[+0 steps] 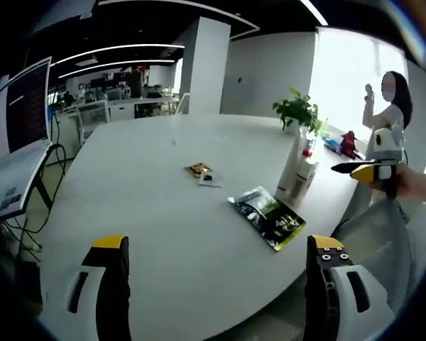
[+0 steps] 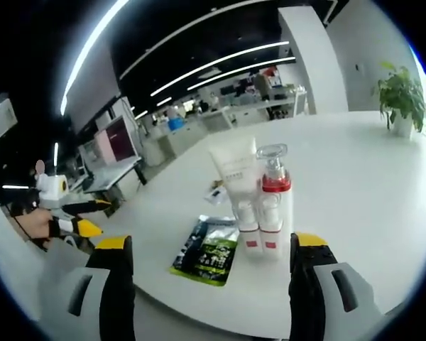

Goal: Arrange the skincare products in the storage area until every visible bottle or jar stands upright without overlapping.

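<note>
While spread wide ahead of both sets of jaws, white table (image 1: 163, 213) reaches from the jaw tips to the far edge in the left gripper view and takes up the middle ground past the tips in the right gripper view (image 2: 355, 177).

Beyond the far table edge from the left jaws, potted plant (image 1: 298, 111); up and to the right of the right jaws too (image 2: 401, 96).

Just ahead of the left gripper (image 1: 216, 273), nearer its right jaw, green-and-black sachet (image 1: 268, 216) lying flat; ahead of the right gripper (image 2: 207, 273) between its jaws, closer to the left one (image 2: 208, 254).

Directly ahead of the right jaws, slightly toward the right one, upright cluster of skincare products: white tube (image 2: 236, 177) standing cap down, pump bottle (image 2: 275, 192) with red collar and clear top touching its side, two small white bottles (image 2: 259, 227) with red bands in front. From the left jaws, same cluster (image 1: 300, 170) further out and right, near the table edge, details too small to tell.

Further ahead of the left jaws, roughly centred, two small packets (image 1: 204, 174), one brownish, one white, touching.

Left gripper released, jaws well apart, nothing between. Right gripper likewise released, jaws wide and apart from the products. Right gripper also seen off to the right of the left jaws (image 1: 369, 170); left gripper off to the left of the right jaws (image 2: 82, 217), held in a hand.
</note>
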